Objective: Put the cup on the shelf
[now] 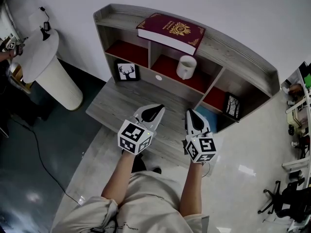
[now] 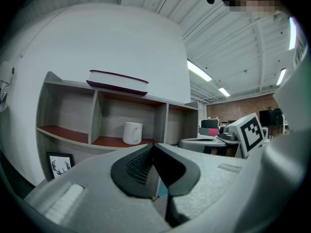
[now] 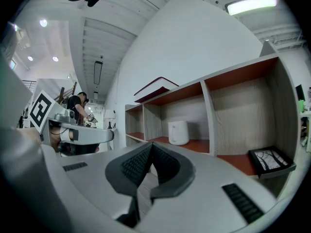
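White wall (image 1: 233,8), glossy floor (image 1: 243,183), office chair (image 1: 284,198)

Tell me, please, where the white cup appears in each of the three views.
Head view: cup at upper centre, in the middle compartment of the shelf.
Left gripper view: cup left of centre, in the same compartment.
Right gripper view: cup just right of centre, in the same compartment.
Shared landmark: the dark red book lying on the shelf top, visible in all three.

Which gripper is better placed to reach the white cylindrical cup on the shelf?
Probably right: the right gripper points almost straight at the white cylindrical cup; the left gripper sits off to its side. Both are shut.
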{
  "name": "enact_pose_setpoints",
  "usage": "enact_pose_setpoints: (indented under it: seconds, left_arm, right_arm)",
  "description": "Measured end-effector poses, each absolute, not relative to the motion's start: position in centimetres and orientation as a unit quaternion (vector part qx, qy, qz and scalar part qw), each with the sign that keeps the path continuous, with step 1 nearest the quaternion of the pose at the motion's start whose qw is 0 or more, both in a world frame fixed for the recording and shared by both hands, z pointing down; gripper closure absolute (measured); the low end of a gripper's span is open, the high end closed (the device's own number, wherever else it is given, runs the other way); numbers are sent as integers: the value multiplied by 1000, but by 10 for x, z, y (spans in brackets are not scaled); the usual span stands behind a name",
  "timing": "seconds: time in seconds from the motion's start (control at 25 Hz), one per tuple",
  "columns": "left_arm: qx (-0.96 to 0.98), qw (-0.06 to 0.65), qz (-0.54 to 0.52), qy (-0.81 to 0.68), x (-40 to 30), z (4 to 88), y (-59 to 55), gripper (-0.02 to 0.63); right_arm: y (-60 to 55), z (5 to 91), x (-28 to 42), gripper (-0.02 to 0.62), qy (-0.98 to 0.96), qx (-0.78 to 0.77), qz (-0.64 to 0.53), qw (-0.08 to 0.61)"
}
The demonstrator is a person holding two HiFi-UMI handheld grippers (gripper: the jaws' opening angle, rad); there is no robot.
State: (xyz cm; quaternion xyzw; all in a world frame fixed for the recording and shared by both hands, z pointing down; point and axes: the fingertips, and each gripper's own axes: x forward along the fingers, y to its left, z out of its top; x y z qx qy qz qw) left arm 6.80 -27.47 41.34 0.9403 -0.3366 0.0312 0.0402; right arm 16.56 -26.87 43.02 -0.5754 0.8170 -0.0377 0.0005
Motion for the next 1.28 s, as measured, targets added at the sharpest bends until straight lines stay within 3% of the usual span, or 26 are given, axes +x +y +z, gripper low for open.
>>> enact_pose_setpoints:
  seconds: [1.28]
  left_arm:
    - [948,44,41,-314,83,425,-263,595]
  right_arm:
    - [-255,440,182,580,804,-593,-38,-23]
